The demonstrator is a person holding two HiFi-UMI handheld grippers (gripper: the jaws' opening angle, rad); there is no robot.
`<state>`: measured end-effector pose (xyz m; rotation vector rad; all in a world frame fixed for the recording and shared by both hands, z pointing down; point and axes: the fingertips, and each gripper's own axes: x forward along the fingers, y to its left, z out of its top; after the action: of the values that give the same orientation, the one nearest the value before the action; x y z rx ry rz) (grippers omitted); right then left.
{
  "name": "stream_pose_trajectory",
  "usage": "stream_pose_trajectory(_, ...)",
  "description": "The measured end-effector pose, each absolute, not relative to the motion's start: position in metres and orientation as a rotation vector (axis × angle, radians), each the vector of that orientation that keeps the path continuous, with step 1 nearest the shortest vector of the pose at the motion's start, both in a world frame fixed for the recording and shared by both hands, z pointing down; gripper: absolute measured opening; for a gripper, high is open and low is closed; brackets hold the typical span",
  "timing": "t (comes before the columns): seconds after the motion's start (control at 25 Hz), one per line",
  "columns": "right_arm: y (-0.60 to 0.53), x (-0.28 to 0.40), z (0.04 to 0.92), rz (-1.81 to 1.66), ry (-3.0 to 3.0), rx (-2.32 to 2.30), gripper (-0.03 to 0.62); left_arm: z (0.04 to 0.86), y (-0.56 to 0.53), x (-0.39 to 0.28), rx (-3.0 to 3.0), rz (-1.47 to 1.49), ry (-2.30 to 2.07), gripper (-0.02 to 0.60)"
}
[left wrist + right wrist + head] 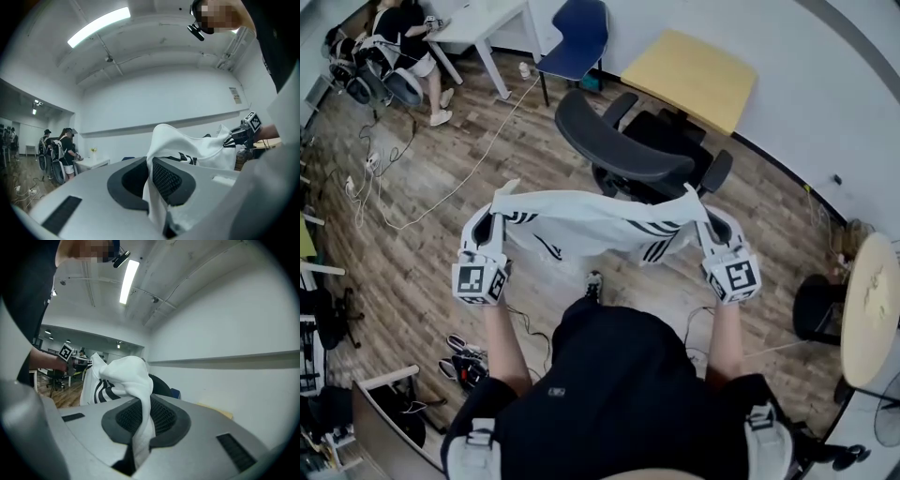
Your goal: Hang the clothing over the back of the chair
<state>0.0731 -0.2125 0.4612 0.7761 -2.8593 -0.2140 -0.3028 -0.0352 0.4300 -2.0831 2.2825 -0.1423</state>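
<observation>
Floor [412, 244]: wood planks across the whole room. Cables [441, 192] trail over it from the upper left toward the middle. Shoes [464, 361] lie near the person's left leg.

Wall [825, 84]: plain white, sweeping across the upper right of the head view.

Ceiling: white, with a long strip light [98, 26] lit.

Furniture: black chair [623, 145] directly ahead of the person, its back turned toward them. Yellow table [689, 70] behind it by the wall. Blue chair [581, 33] further back. White table [478, 23] at the top left, people [394, 47] beside it. Round table [872, 309] at the right edge.

Garment [591, 230]: white with black stripes, stretched in the air between the two grippers. It hangs on the near side of the black chair, not yet over the back. Whether it touches the chair cannot be told.

Left gripper [497, 217]: jaws pinch one upper corner of the garment; its own view shows cloth squeezed between the dark pads.

Right gripper [703, 220]: jaws pinch the other upper corner, with white cloth bunched above the pads and running down between them.
</observation>
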Motion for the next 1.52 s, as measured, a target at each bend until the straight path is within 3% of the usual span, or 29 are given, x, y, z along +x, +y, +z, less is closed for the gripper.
stream_pose_trajectory(0.48,-0.243,0.056,0.435,-0.279,-2.799,0.937,0.017,0.398,-0.119,-0.343,-2.167,-0.059,2.114,0.014)
stream_pose_trajectory(1.52,-0.279,0.074,0.394,-0.365,-2.697,1.306,0.017,0.349,-0.268,-0.338,-2.308,-0.061,1.729,0.014)
